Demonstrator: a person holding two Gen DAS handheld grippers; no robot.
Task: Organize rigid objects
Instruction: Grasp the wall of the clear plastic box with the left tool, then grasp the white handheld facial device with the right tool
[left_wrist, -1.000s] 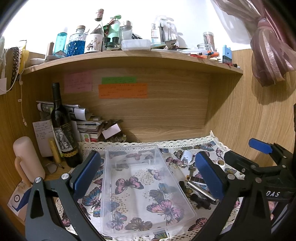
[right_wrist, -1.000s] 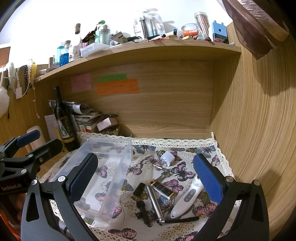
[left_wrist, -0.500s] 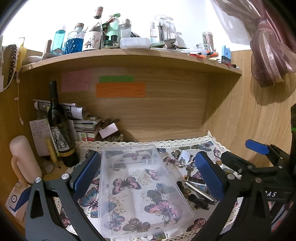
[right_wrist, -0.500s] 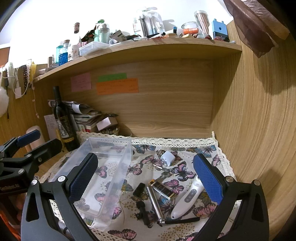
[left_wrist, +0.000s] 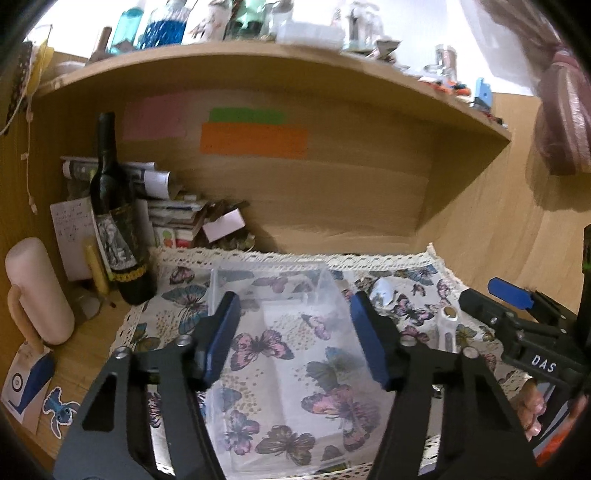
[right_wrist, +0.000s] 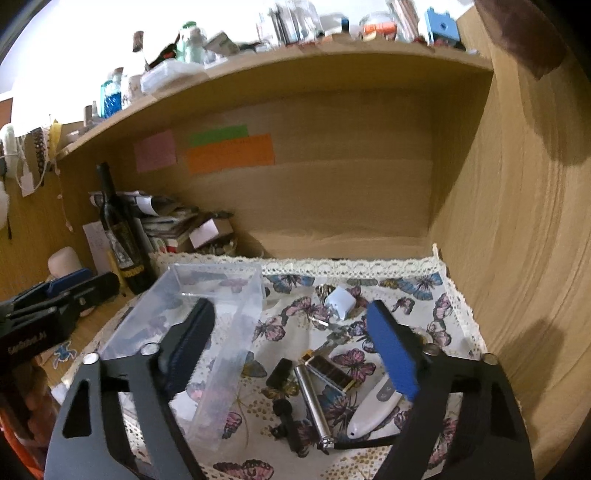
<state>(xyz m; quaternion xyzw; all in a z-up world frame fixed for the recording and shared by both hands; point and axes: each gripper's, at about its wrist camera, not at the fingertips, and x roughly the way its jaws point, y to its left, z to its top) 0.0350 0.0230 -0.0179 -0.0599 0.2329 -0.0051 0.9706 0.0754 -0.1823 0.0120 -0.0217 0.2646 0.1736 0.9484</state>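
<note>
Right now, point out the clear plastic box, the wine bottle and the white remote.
clear plastic box (right_wrist: 221, 273), right wrist view, on its far rim.
wine bottle (left_wrist: 116, 236), left wrist view, on its label.
white remote (right_wrist: 373, 410), right wrist view, on its body below the buttons.

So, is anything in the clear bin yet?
No; the clear bin shows only the butterfly cloth through its bottom.

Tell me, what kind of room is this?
Probably a desk nook at someone's home: sticky notes on the wooden back wall, a wine bottle beside stacked books, and a cluttered shelf above.
</note>
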